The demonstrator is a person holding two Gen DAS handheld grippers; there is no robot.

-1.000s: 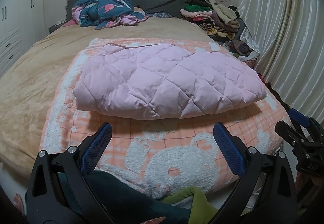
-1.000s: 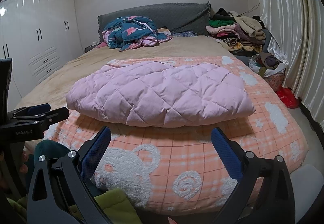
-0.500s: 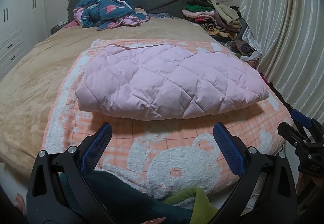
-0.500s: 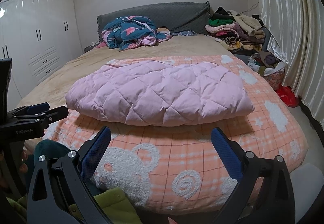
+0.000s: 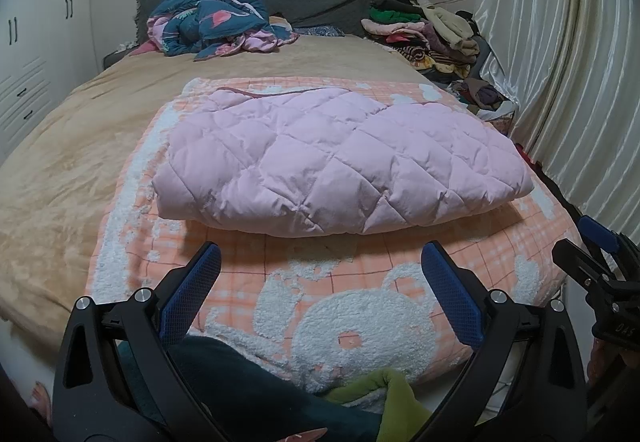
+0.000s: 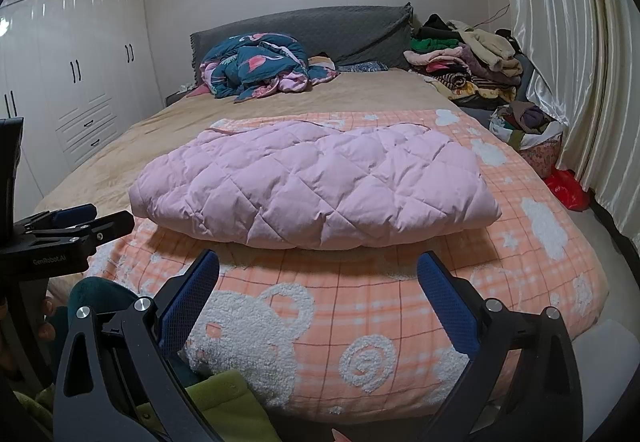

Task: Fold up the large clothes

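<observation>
one folded pink quilted coat (image 5: pixel 340 158)

The folded quilted jacket (image 5: pixel 340 162) lay on a blanket (image 5: pixel 360 306) spread over the near end of the bed (image 5: pixel 64 162). Behind it, against the headboard (image 6: pixel 320 30), sat a bundled duvet (image 6: pixel 256 66). A clothes pile (image 6: pixel 464 62) stood right of the headboard, curtains (image 6: pixel 568 62) further right, wardrobes (image 6: pixel 72 82) left.
</observation>
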